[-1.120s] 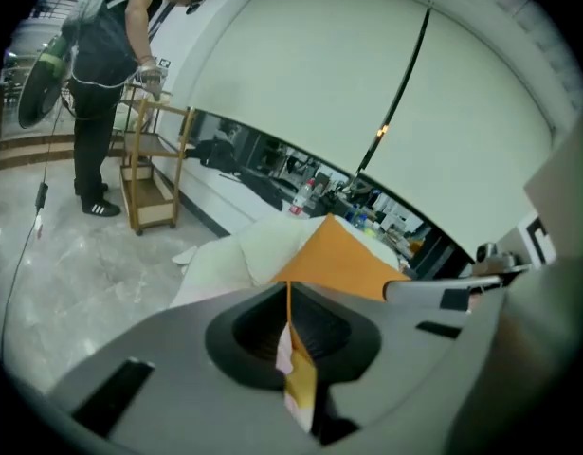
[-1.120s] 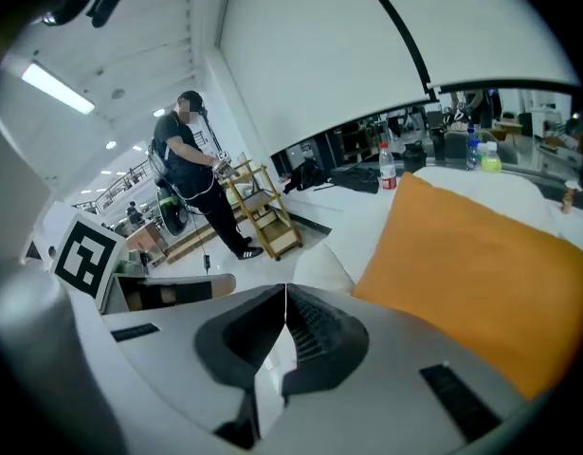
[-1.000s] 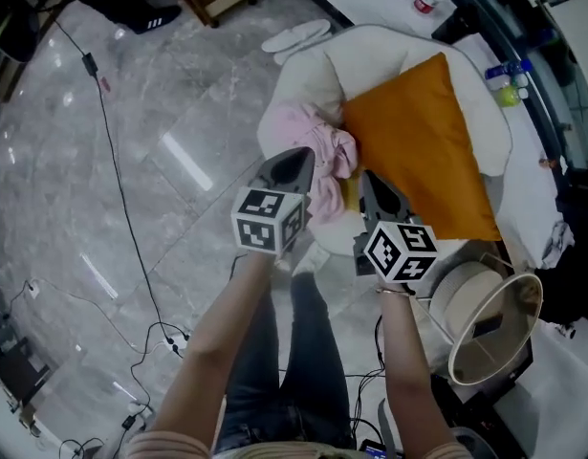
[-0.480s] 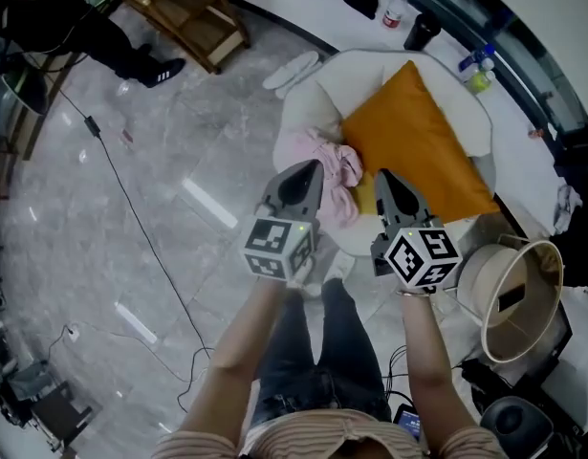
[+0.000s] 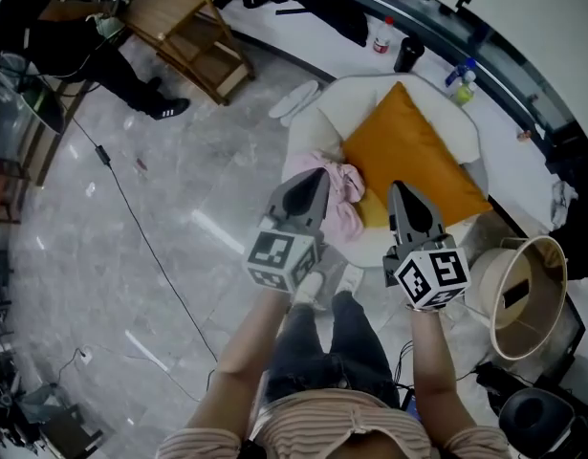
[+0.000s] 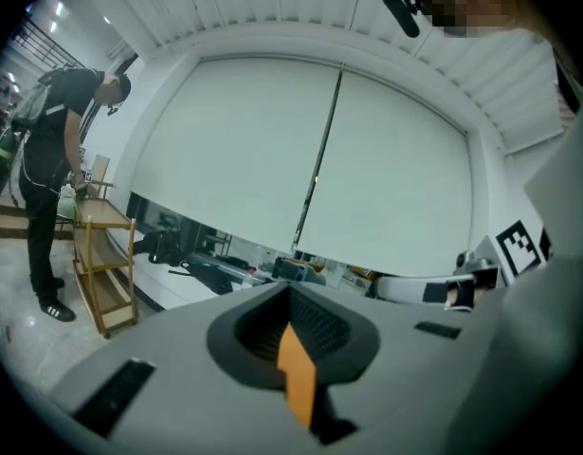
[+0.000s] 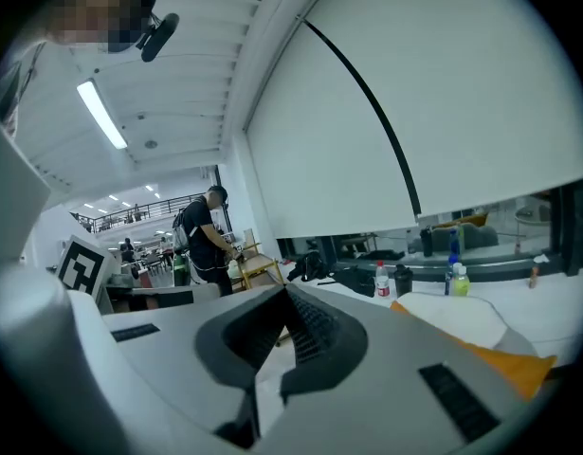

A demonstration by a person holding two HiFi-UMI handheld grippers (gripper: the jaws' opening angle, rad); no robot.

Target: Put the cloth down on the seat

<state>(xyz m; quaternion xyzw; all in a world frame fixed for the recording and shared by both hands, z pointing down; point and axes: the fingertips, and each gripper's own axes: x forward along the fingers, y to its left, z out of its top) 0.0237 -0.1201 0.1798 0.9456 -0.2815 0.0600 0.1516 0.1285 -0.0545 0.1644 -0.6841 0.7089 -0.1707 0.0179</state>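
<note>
A crumpled pink cloth lies on the front left of the white armchair's seat, beside a big orange cushion. In the head view my left gripper is shut and empty, its tip over the cloth's left edge and held above it. My right gripper hovers beside it over the cushion's front corner, also shut and empty. The left gripper view shows shut jaws pointing at a far wall, not at the cloth. In the right gripper view the jaws meet, with the cushion low at the right.
A wooden shelf unit and a person in black stand at the far left. White slippers lie behind the chair, bottles on a ledge. A round lampshade is at my right, a cable on the marble floor.
The head view has drawn back, so the chair looks smaller and farther. Both grippers stay shut and side by side; the pink cloth lies where it was.
</note>
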